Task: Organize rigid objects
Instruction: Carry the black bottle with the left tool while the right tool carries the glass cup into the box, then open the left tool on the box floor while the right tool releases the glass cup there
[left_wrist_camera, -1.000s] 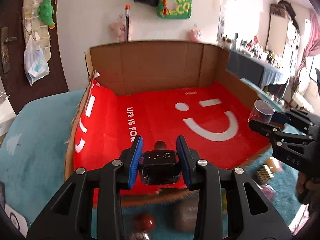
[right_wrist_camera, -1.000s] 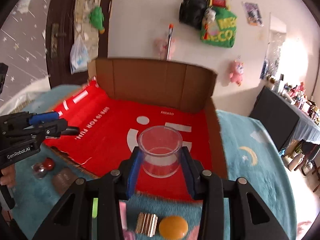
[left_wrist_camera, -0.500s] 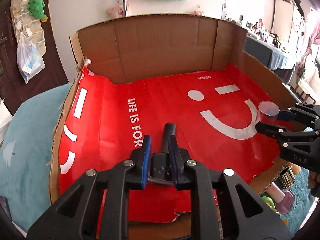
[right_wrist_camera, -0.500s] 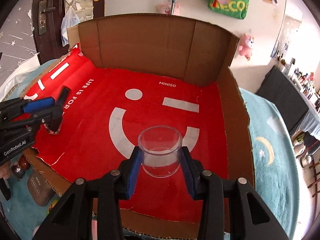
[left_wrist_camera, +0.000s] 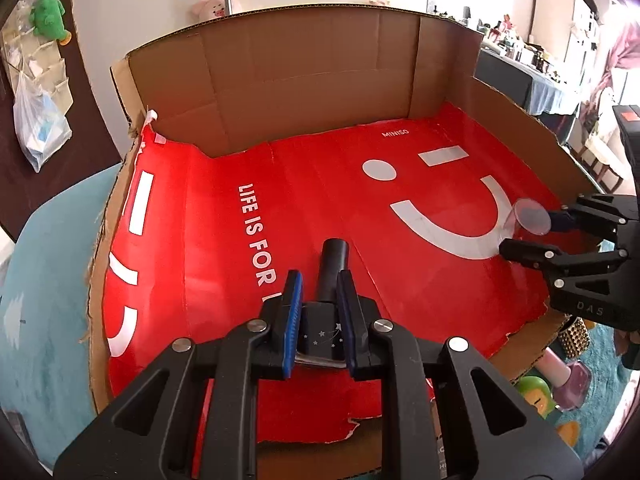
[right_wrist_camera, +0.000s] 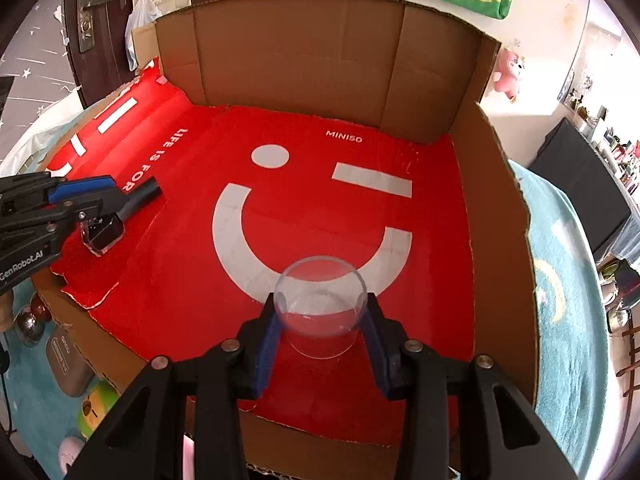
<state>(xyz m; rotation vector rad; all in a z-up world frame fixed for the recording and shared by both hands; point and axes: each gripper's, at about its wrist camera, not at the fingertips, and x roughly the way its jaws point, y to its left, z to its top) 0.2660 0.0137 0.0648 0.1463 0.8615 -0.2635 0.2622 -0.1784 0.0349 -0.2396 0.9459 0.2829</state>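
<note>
A cardboard box (left_wrist_camera: 280, 80) with a red smiley lining lies open in front of me. My left gripper (left_wrist_camera: 318, 292) is shut on a small dark bottle (left_wrist_camera: 322, 336). Its black cap (left_wrist_camera: 334, 264) points forward, low over the lining's near left part. In the right wrist view the bottle (right_wrist_camera: 102, 232) hangs from the left gripper (right_wrist_camera: 92, 196), its clear base at the lining. My right gripper (right_wrist_camera: 320, 320) is shut on a clear plastic cup (right_wrist_camera: 320, 312), upright over the smile's lower curve. The left wrist view shows that cup (left_wrist_camera: 526, 222) at the right edge.
Outside the box's torn front edge, on the teal rug, lie a pink nail-polish bottle (left_wrist_camera: 568, 376), a green round toy (left_wrist_camera: 534, 394), a gold studded piece (left_wrist_camera: 576, 334), a brown case (right_wrist_camera: 66, 364) and red and silver balls (right_wrist_camera: 30, 320). Box walls (right_wrist_camera: 300, 60) rise at the back and right.
Both grippers moved forward and down from the rug into the box. The left jaws narrowed on the bottle, whose cap now points forward. The cup stayed gripped.
</note>
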